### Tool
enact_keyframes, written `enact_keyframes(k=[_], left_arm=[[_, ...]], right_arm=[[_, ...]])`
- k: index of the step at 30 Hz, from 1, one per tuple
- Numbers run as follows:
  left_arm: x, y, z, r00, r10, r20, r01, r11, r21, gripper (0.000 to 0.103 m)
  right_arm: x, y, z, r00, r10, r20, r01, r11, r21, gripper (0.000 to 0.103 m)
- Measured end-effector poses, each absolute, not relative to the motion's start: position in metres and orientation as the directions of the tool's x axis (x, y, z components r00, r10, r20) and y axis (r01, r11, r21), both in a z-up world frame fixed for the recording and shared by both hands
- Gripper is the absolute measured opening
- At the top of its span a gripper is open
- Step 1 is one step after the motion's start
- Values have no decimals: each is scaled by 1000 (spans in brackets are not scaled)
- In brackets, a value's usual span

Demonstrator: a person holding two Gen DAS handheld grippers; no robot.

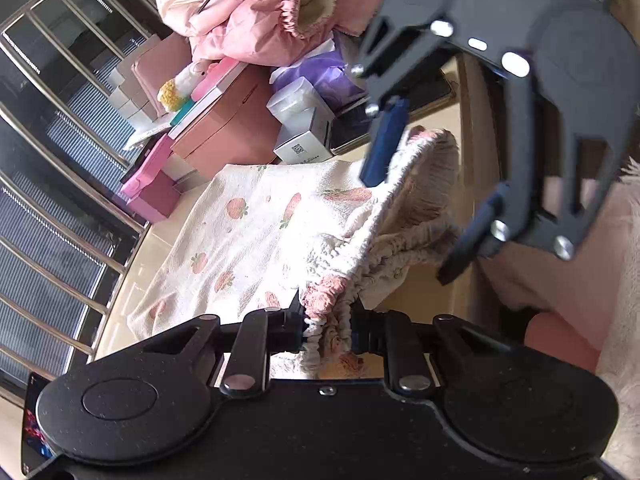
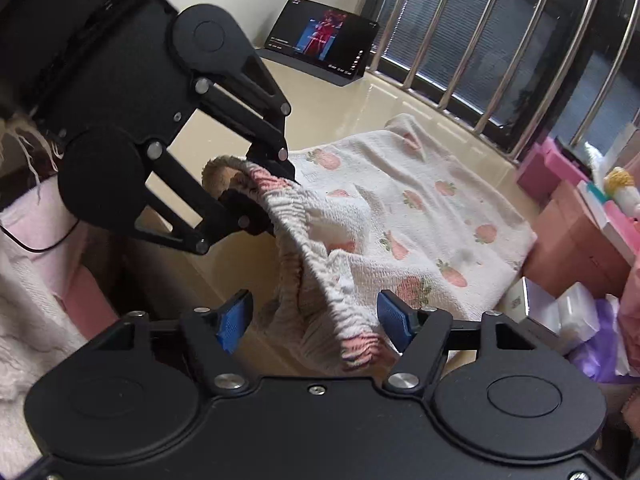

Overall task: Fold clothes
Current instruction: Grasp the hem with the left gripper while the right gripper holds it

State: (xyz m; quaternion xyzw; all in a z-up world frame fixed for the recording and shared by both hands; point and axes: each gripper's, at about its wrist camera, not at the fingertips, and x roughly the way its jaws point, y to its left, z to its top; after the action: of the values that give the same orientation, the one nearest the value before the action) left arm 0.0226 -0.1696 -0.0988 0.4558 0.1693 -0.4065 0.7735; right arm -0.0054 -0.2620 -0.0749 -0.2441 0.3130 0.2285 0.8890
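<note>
So the strawberry-print garment (image 2: 404,216) is spread on the beige sill (image 2: 352,112) by the window bars (image 2: 496,60). Left gripper (image 1: 326,330) is clamped on its gathered waistband (image 1: 324,300), lifting that edge. Right gripper (image 2: 316,320) is spread wide, waistband loose between its blue pads (image 2: 394,314).

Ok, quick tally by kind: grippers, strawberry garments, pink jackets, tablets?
Grippers: 2, left gripper and right gripper
Strawberry garment: 1
Pink jacket: 1
Tablet: 1
Total: 5
</note>
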Motion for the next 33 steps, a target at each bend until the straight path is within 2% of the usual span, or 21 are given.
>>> enact_keyframes(k=[10, 11, 13, 16, 18, 22, 28, 31, 33], left_arm=[[26, -172, -90, 601, -465, -650, 798, 307, 518, 19], [26, -171, -90, 603, -464, -649, 797, 311, 518, 19], [27, -169, -90, 612, -459, -644, 790, 320, 523, 19], [28, -164, -89, 613, -455, -646, 790, 340, 511, 19], [26, -158, -86, 602, -446, -662, 798, 351, 490, 19], [10, -147, -64, 569, -430, -701, 819, 373, 436, 18], [1, -136, 2, 484, -444, -754, 862, 393, 322, 19], [23, -151, 31, 515, -421, -747, 848, 377, 373, 19], [51, -168, 42, 586, -396, -707, 806, 375, 457, 20]], right_arm=[[-8, -239, -107, 836, 98, -540, -374, 822, -430, 68], [-6, -238, -108, 838, 87, -538, -366, 821, -438, 66], [-5, -236, -107, 840, 80, -537, -361, 821, -443, 46], [-7, -239, -96, 832, 97, -546, -382, 815, -436, 30], [-12, -239, -84, 832, 99, -546, -397, 794, -461, 27], [-29, -237, -50, 797, 178, -578, -504, 724, -472, 26], [-37, -242, 18, 681, 281, -676, -650, 658, -381, 25], [-6, -248, 49, 655, 270, -705, -658, 663, -357, 26], [33, -256, 62, 634, 255, -730, -657, 675, -335, 27]])
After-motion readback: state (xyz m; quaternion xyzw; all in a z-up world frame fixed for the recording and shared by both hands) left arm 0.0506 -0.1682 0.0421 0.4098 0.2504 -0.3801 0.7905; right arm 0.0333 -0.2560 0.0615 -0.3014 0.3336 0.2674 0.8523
